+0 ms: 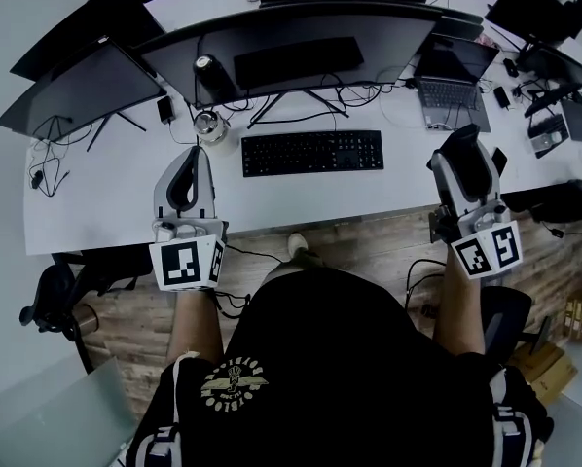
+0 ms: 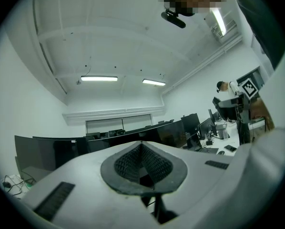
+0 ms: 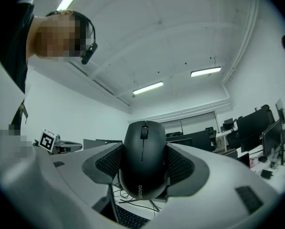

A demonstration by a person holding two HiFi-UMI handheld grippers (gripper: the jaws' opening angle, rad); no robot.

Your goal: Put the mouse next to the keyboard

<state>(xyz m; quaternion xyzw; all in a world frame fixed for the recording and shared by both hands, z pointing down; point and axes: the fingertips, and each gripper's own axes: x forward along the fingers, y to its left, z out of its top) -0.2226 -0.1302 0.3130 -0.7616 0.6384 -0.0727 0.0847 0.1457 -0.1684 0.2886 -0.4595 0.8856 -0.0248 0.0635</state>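
Observation:
A black keyboard (image 1: 312,152) lies on the white desk (image 1: 106,202) in front of a wide curved monitor. My right gripper (image 1: 463,146) is held over the desk's front right edge, to the right of the keyboard, and is shut on a black mouse (image 3: 143,159). The mouse stands nose-up between the ribbed pads (image 3: 180,166). My left gripper (image 1: 188,163) hovers at the desk's front edge, left of the keyboard. Its pads (image 2: 154,163) meet with nothing between them. Both gripper views tilt up toward the ceiling.
The curved monitor (image 1: 291,52) spans the desk's back, with dark cables (image 1: 310,105) under it. A black cup (image 1: 211,76) and a round metal object (image 1: 211,125) stand left of the keyboard. An open laptop (image 1: 452,76) sits at the right. A chair (image 1: 53,295) stands on the wooden floor at the left.

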